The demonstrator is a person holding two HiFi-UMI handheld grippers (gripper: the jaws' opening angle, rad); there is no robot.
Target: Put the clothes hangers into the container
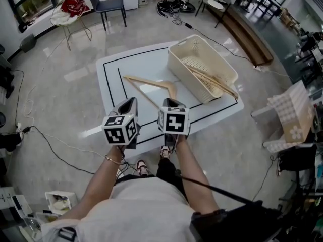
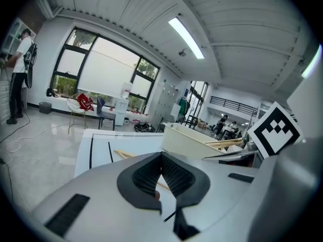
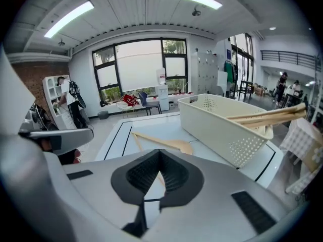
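One wooden hanger (image 1: pixel 151 83) lies on the white mat (image 1: pixel 113 69), just left of a cream perforated basket (image 1: pixel 175 64). Several more wooden hangers (image 1: pixel 216 80) rest inside the basket, their ends poking over its rim. My left gripper (image 1: pixel 130 103) and right gripper (image 1: pixel 169 103) hover side by side over the mat's near edge, short of the loose hanger. Both are shut with nothing between the jaws. The left gripper (image 2: pixel 161 156) view shows the hanger (image 2: pixel 125 154) and the basket (image 2: pixel 187 143) beyond its jaws. The right gripper (image 3: pixel 160 153) view shows the hanger (image 3: pixel 162 142) and the basket (image 3: pixel 222 130) ahead.
The mat lies on a glossy floor. Behind it stand a dark chair (image 1: pixel 108 4), a round side table (image 1: pixel 68 14) and a wooden bench (image 1: pixel 245 32). Cables (image 1: pixel 55 150) trail at the left. A checked box (image 1: pixel 292 116) sits at the right. A person (image 2: pixel 17 74) stands far left.
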